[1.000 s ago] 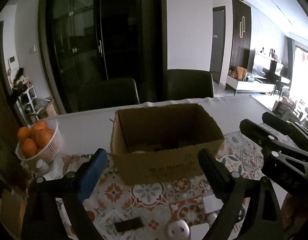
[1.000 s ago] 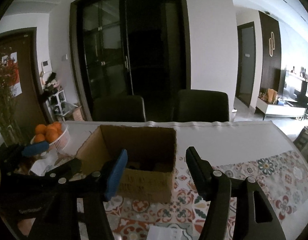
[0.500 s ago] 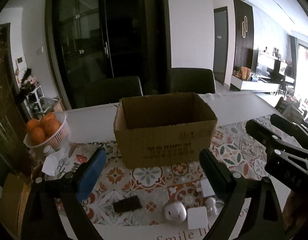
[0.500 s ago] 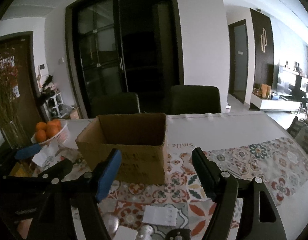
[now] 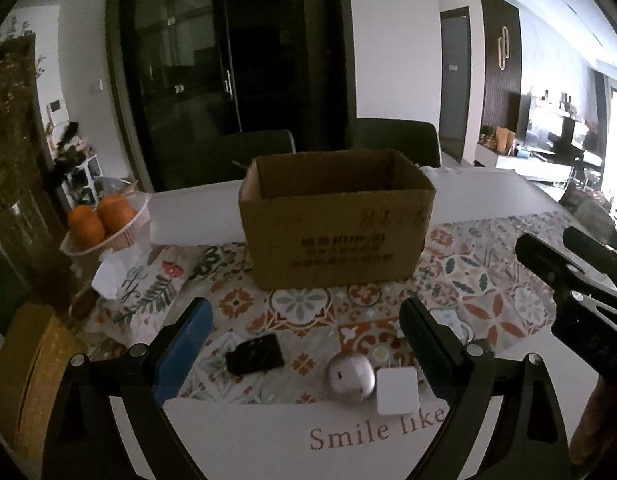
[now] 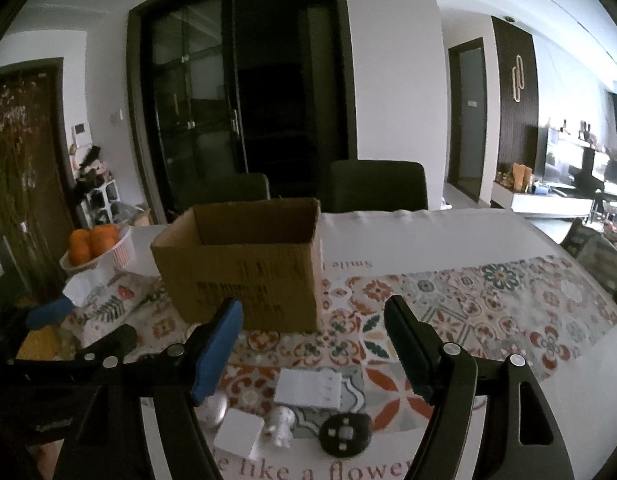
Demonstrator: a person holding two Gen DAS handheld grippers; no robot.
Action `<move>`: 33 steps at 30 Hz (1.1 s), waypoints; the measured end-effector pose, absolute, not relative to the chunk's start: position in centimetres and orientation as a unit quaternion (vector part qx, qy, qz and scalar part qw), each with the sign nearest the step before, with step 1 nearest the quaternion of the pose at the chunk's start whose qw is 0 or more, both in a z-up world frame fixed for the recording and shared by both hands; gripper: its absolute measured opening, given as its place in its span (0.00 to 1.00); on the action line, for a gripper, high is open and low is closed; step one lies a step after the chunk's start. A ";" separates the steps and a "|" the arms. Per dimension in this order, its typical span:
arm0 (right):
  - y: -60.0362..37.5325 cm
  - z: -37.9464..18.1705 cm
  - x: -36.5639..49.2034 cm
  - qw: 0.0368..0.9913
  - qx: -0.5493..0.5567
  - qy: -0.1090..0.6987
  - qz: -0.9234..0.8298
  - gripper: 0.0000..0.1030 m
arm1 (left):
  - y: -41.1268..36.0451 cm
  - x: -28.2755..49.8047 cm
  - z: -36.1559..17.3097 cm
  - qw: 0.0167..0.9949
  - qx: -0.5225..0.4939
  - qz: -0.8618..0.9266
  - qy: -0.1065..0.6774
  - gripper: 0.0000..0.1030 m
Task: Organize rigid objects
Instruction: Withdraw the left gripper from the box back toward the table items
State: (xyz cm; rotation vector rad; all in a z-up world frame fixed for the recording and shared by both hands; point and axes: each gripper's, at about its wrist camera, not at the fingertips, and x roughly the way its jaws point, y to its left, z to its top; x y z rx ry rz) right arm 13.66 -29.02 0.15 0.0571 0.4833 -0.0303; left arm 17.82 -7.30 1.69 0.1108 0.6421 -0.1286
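Two grippers hover over the counter (image 5: 488, 196), both with jaws spread wide and holding nothing: our left gripper (image 5: 304, 344) and our right gripper (image 6: 314, 344). We judge that we are between picks, choosing the next small thing to carry to the cardboard box (image 5: 336, 232).

Nearest to us, just below and between the left jaws, lie a black rectangular piece (image 5: 255, 355), a rounded silver case (image 5: 350, 376) and a white cube adapter (image 5: 397, 396), the cube touching the case and sitting close to the right-hand jaw. Under the right jaws we see a white flat block (image 6: 309, 389), a small white figurine (image 6: 279, 431) and a black round disc (image 6: 344, 434), all near one another on the patterned cloth (image 6: 508, 300).

Farther on, straight ahead of both sets of jaws, the box stands upright with its top open; its contents are hidden from here. Off to the left beyond it sits a basket of oranges (image 5: 102, 220).

The next move, as we read it, calls for lowering one gripper until its jaws straddle a single item, then closing squarely. The case looks smooth and rounded, so it may slip.
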 end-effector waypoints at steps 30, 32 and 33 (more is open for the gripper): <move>-29.7 -8.3 12.6 0.939 0.053 0.335 -0.057 0.75 | -7.8 19.4 -7.6 0.900 0.027 -0.089 0.427 0.91; -29.7 -9.0 13.0 0.935 0.058 0.346 -0.058 0.75 | -7.8 19.7 -8.1 0.897 0.030 -0.088 0.431 0.91; -29.7 -9.2 13.1 0.933 0.060 0.350 -0.058 0.75 | -7.8 19.8 -8.4 0.895 0.032 -0.089 0.435 0.91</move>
